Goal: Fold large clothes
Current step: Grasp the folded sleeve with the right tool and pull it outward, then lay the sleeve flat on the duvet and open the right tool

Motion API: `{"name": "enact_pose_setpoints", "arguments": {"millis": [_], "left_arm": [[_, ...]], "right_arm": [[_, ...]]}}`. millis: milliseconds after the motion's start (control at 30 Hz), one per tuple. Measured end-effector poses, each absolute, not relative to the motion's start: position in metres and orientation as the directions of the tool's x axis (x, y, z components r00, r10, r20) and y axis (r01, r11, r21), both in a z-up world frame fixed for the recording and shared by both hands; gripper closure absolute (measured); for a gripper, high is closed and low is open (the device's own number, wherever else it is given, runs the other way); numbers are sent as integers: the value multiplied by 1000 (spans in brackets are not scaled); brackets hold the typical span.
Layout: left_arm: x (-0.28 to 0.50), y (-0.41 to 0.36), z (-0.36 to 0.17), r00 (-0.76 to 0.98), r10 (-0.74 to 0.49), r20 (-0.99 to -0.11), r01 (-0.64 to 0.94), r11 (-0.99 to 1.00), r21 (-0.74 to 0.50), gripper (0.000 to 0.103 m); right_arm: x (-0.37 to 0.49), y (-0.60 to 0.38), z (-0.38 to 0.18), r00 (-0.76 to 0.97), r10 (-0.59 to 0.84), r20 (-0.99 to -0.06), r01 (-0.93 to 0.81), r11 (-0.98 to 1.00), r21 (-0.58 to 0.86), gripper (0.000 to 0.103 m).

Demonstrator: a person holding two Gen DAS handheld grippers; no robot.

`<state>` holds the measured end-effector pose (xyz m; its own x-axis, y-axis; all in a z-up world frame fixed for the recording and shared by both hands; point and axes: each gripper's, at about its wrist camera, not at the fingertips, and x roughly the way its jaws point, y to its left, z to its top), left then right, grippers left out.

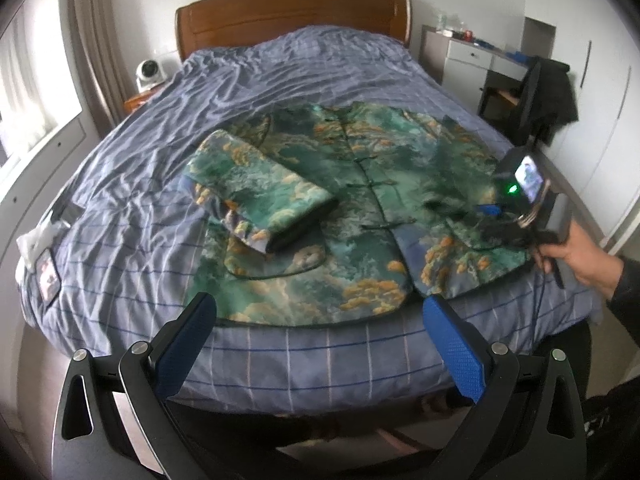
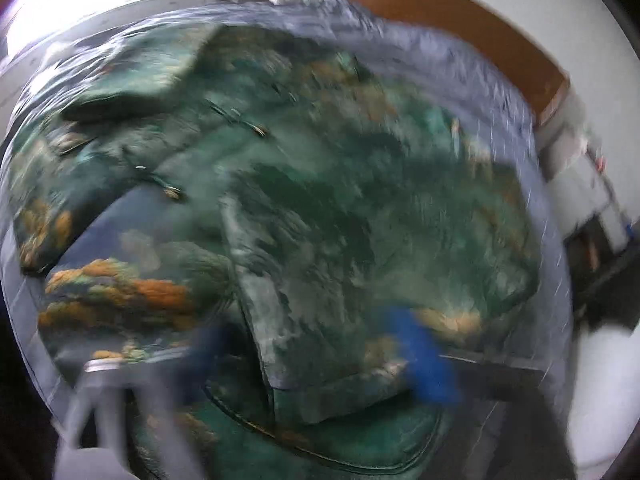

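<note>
A green jacket (image 1: 360, 208) with orange cloud print lies front up on the blue checked bed (image 1: 280, 72). Its left sleeve (image 1: 260, 192) is folded in over the chest. My left gripper (image 1: 320, 308) hovers open over the hem at the foot of the bed, holding nothing. A hand (image 1: 580, 256) holds my right gripper (image 1: 486, 216) low over the jacket's right sleeve (image 1: 460, 168). In the blurred right wrist view the jacket (image 2: 320, 180) fills the frame. There the right gripper (image 2: 320, 352) has its blue fingers (image 2: 428, 360) apart, with the sleeve end (image 2: 340, 360) lying between them.
A wooden headboard (image 1: 296, 16) closes the far end of the bed. A white device (image 1: 150, 72) sits on the nightstand at left. A white desk (image 1: 468, 54) and a chair with a dark garment (image 1: 548, 92) stand at right. A phone (image 1: 48, 276) lies at the bed's left edge.
</note>
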<state>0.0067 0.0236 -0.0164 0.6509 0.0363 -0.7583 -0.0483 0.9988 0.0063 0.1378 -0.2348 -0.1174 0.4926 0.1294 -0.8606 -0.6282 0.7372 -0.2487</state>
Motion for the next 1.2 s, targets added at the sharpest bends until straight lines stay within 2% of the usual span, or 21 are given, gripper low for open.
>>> {"name": "enact_pose_setpoints", "arguments": {"millis": [67,233,367,600,633,667,733,767,867,1033,1133,1200], "left_arm": [[10,25,-18,646,33,-762,-52,999,-1,1],[14,21,-22,645,15,-764,-25,1000,-2,1],[18,13,-21,647,1,-762,3,1000,5,1],[21,15,-18,659,-2,-752,9,1000,5,1],[21,18,-18,662,-10,-749,14,1000,-2,1],[22,23,-18,669,-16,-744,16,1000,-7,1],[26,31,-18,681,-16,-732,14,1000,-8,1],[29,39,-19,693,-12,-720,18,1000,0,1],[48,54,-26,718,11,-696,46,997,64,0],[104,54,-75,673,24,-739,239,939,247,0],[153,55,-127,618,87,-781,310,887,344,1],[180,62,-151,565,104,-818,319,887,333,1]], "right_arm": [[140,-244,-106,491,136,-860,-593,776,-215,89],[139,-305,-26,640,170,-749,-395,909,-131,90],[154,-397,29,754,72,-653,-139,989,-52,90],[186,-531,24,728,-131,-673,205,978,31,88],[185,-544,19,719,-154,-678,244,969,39,79],[185,-562,12,703,-199,-683,304,952,34,64],[177,-588,5,667,-327,-670,419,908,-26,52],[171,-594,2,657,-363,-661,449,893,-44,51],[146,-594,-10,640,-380,-668,462,885,-60,51],[85,-537,-32,680,-205,-705,299,954,11,51],[47,-498,-50,670,-96,-736,245,965,97,51],[22,-472,-60,652,-29,-757,226,961,158,51]]}}
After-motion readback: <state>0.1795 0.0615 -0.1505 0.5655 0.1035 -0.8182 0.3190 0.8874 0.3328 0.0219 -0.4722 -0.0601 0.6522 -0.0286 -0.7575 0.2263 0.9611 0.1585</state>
